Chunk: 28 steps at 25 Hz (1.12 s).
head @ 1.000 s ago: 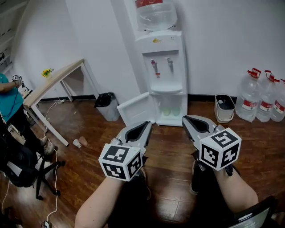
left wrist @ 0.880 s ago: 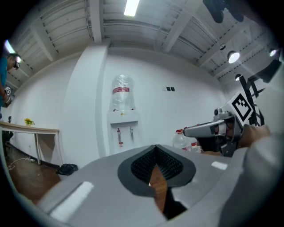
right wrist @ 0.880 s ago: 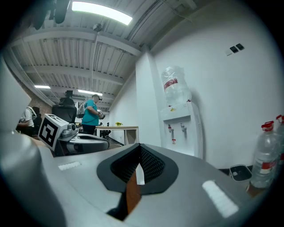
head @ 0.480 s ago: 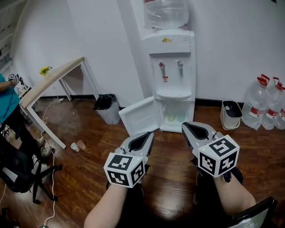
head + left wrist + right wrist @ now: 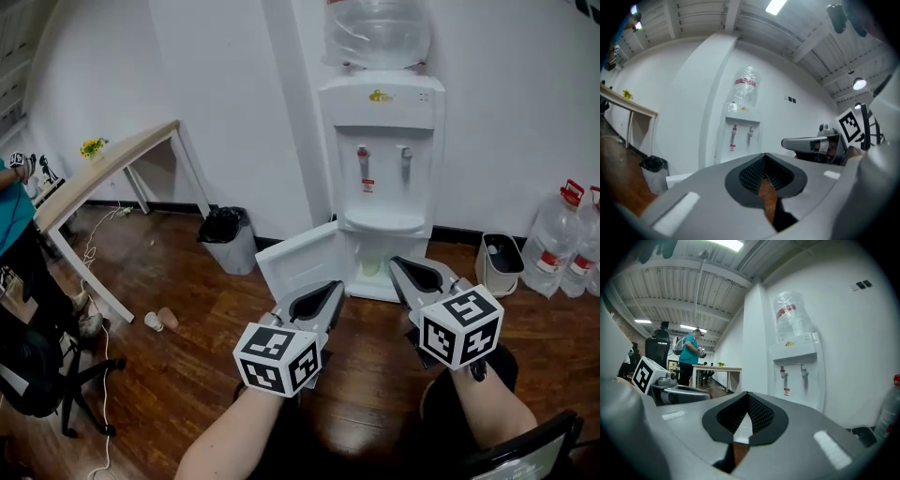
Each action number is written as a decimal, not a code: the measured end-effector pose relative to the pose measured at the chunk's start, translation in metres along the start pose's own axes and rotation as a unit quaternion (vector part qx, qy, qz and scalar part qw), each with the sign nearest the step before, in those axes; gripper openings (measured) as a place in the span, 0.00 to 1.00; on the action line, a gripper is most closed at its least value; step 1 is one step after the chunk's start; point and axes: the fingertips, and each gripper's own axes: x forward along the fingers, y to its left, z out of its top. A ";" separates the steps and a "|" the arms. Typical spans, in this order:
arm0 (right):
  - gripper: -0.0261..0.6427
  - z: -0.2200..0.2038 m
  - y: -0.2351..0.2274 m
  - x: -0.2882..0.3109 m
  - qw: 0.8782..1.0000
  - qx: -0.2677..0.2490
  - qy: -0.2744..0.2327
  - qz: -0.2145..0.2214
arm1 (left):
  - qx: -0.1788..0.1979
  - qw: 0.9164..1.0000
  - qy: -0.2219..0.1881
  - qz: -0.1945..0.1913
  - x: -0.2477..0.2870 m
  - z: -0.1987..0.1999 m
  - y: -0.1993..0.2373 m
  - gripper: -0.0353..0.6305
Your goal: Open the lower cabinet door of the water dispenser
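The tall white plastic water dispenser (image 5: 380, 159) has its white lower cabinet door (image 5: 298, 266) swung open to its left, so the task looks done. In front of the dispenser, the left gripper's (image 5: 330, 289) jaws are slightly apart and the right gripper's (image 5: 398, 266) closed, both empty.

One dispenser (image 5: 380, 103) at twelve, two taps (image 5: 363, 155) (image 5: 405, 155), one bottle (image 5: 378, 33) on top. One bin (image 5: 225, 239) at ten, two cups (image 5: 153, 321) (image 5: 169, 317) at nine, two jugs (image 5: 560, 234) (image 5: 592, 253) at two.

Water dispenser (image 5: 380, 159) white; floor (image 5: 187, 375) dark brown wood; bin (image 5: 228, 239) black; left gripper (image 5: 335, 287) grey, black-white marker squares
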 end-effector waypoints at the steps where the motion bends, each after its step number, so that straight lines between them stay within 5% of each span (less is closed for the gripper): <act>1: 0.04 0.000 -0.005 0.007 1.000 0.001 0.000 -0.002 | 0.016 1.000 -0.007 -0.007 0.006 0.004 0.003 0.29; 11: 0.04 0.005 -0.046 0.043 1.000 0.000 0.006 -0.025 | -0.004 1.000 0.002 0.003 0.051 -0.002 0.052 0.28; 15: 0.04 0.008 -0.052 0.051 0.999 0.001 0.010 -0.038 | -0.056 0.998 -0.012 0.008 0.068 0.005 0.065 0.27; 18: 0.04 0.006 -0.051 0.058 0.999 0.005 0.015 -0.046 | -0.017 1.000 -0.014 0.000 0.075 0.011 0.059 0.27; 22: 0.04 0.009 -0.055 0.070 0.999 0.000 0.012 -0.048 | -0.024 0.999 -0.028 -0.028 0.094 0.021 0.049 0.21; 28: 0.04 -0.003 -0.084 0.089 0.998 0.019 0.011 -0.055 | 0.038 0.998 -0.002 -0.044 0.118 0.005 0.048 0.10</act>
